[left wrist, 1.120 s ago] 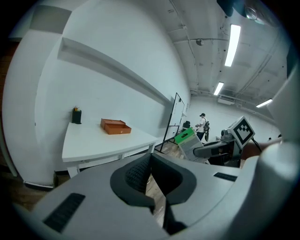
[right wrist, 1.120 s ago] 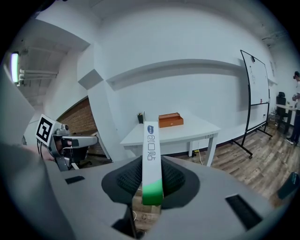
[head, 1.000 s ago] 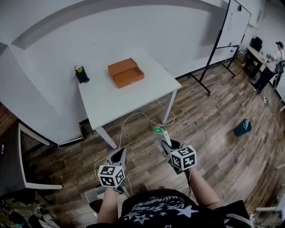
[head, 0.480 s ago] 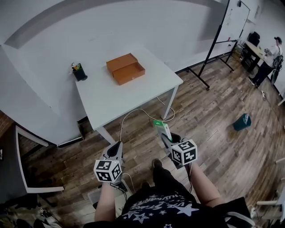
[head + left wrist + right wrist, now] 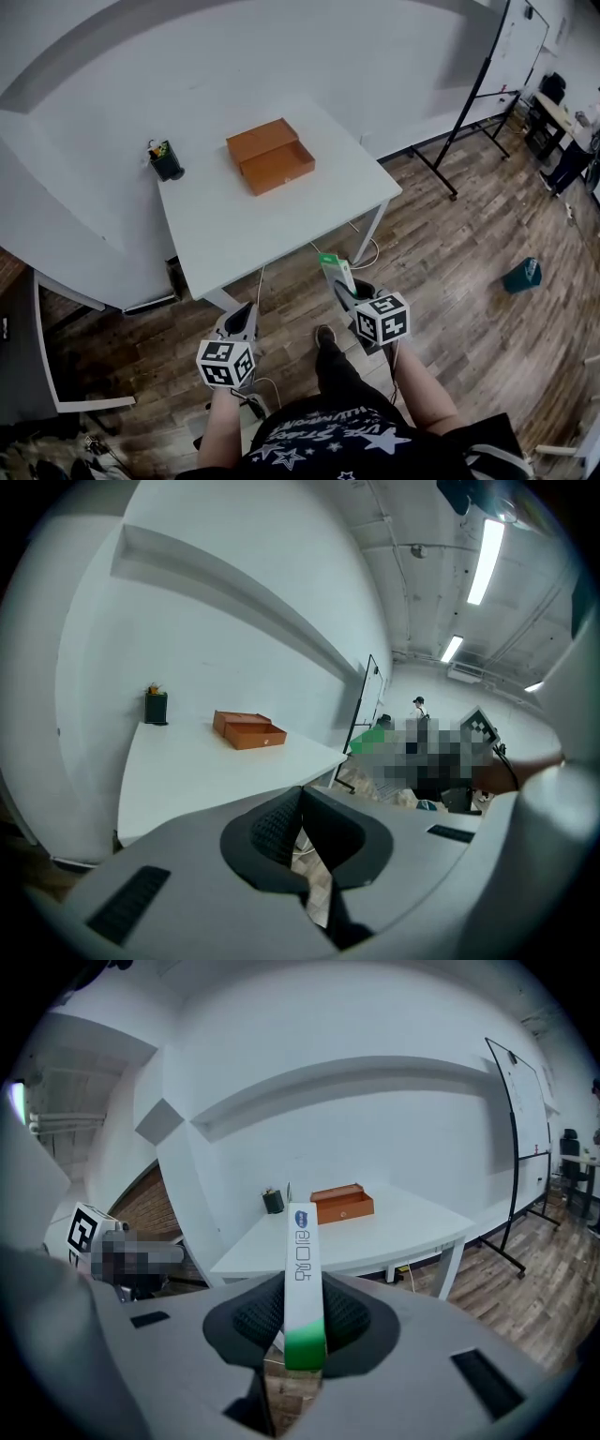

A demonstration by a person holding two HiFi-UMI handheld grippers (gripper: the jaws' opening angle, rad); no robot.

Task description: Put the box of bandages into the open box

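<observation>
My right gripper is shut on the box of bandages, a slim white carton with a green end that sticks out forward past the jaws. The open box is orange with its lid laid back; it stands on the far part of the white table, well ahead of both grippers. My left gripper hangs over the floor in front of the table, its jaws shut with nothing between them.
A black pen holder stands at the table's far left corner. A white cable trails over the wooden floor under the table. A whiteboard stand is at the right, a teal object lies on the floor, and a person stands far right.
Both grippers have come closer to the table's front edge, the bandage box travelling along in the right one. The table and orange box now sit nearer in view.
</observation>
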